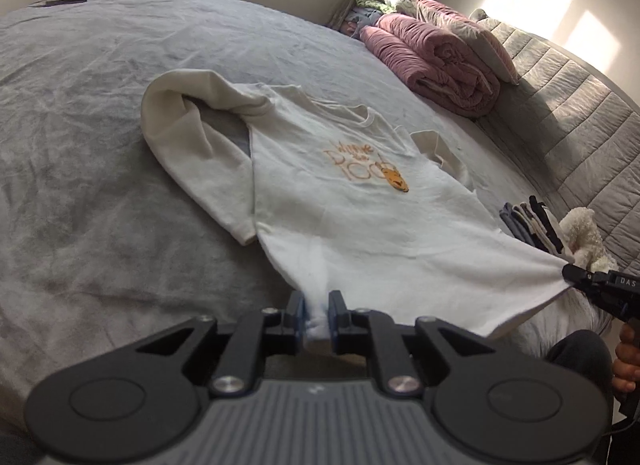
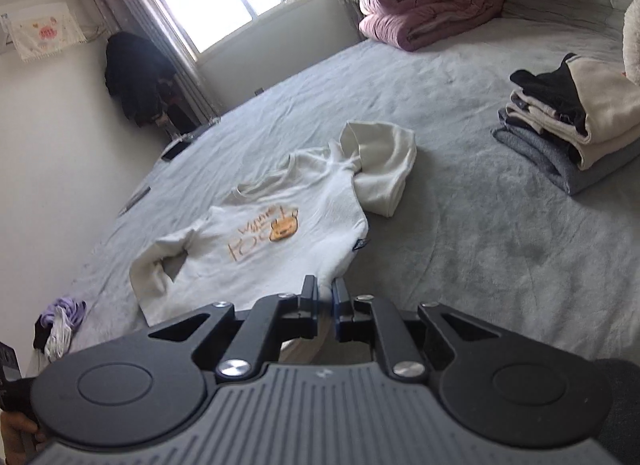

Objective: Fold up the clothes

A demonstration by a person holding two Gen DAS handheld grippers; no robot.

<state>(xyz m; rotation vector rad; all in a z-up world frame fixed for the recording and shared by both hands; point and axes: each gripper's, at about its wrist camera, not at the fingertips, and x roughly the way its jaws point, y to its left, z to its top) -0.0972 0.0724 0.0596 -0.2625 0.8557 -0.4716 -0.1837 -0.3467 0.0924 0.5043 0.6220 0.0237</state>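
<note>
A cream sweatshirt (image 1: 340,201) lies front-up on a grey bed (image 1: 100,185), its hem pinched shut in the left gripper (image 1: 318,315) and right gripper (image 2: 325,297); uneven pulling could slip the thin cloth free or bunch its curled sleeves

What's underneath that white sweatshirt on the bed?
The grey bedspread shows all around the sweatshirt and through its folded sleeve. Whatever lies directly beneath the body is covered, so I can't tell.
</note>
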